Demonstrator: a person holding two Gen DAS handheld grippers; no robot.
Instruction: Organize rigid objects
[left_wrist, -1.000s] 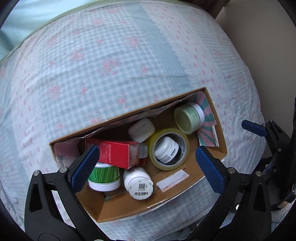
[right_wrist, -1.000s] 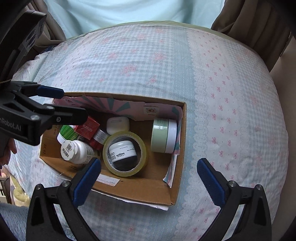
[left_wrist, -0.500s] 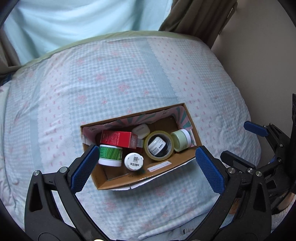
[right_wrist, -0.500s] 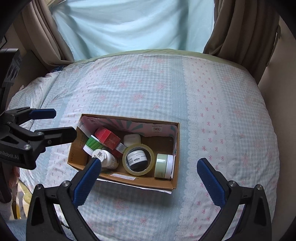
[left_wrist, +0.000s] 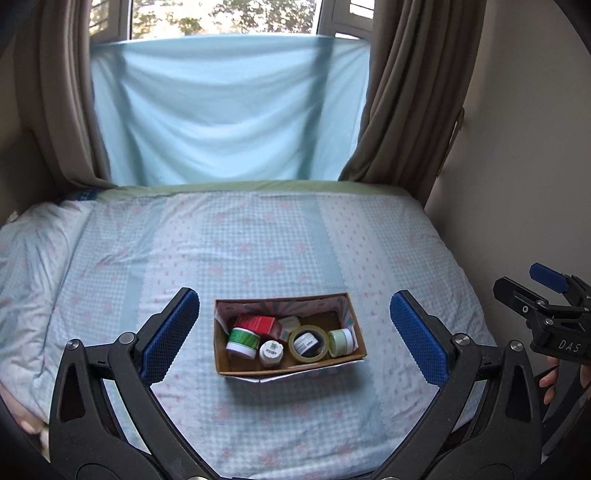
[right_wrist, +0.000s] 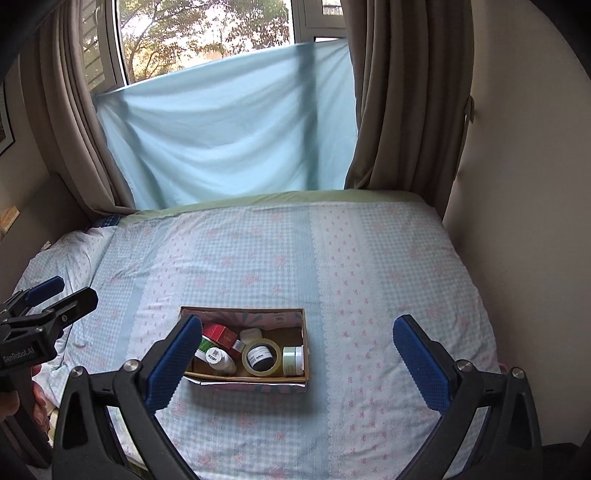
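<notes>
Cardboard box (right_wrist: 301, 334) sits on the checked bedspread (right_wrist: 258, 258), packed with stuff: a tape roll (right_wrist: 261, 357) with a small jar inside it, a pale green jar (right_wrist: 293, 360) on its side by the right wall, a red carton (right_wrist: 220, 333), a white bottle (right_wrist: 220, 360). Right gripper (right_wrist: 295, 363) has its jaws spread wide with nothing in them, and the left gripper (right_wrist: 59, 299) pokes in at the left edge
</notes>
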